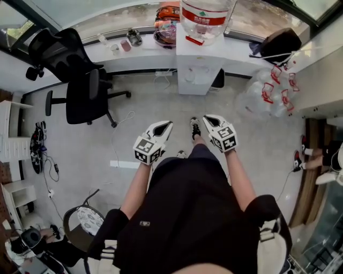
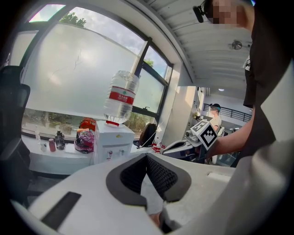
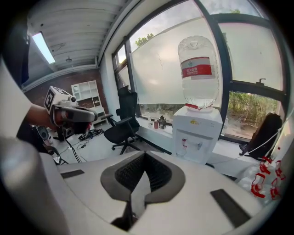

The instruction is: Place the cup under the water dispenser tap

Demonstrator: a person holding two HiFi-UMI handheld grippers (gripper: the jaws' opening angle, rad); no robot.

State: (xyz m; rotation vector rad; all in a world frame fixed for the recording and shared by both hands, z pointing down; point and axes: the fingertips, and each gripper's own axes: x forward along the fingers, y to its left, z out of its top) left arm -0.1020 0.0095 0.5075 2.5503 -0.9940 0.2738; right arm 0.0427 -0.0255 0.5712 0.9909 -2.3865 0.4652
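Observation:
A white water dispenser [image 1: 195,59] with a big clear bottle [image 1: 206,16] on top stands against the window counter, some way ahead of me. Its red and blue taps [image 3: 192,144] show in the right gripper view. To its left on the counter [image 1: 107,56] stand a small pink cup [image 1: 126,45], a whitish cup [image 1: 114,49] and a dark bottle [image 1: 134,37]. My left gripper [image 1: 167,124] and right gripper [image 1: 206,118] are held side by side above the floor, pointing at the dispenser. Both are shut with nothing between the pads [image 2: 158,176] [image 3: 133,172].
A black office chair [image 1: 80,80] stands left of the dispenser. Empty clear bottles [image 1: 268,91] lie heaped on the floor at the right, below a black bag [image 1: 278,43]. Snack bags [image 1: 167,24] sit beside the dispenser. Cables [image 1: 40,144] and white shelves [image 1: 10,144] are at the left.

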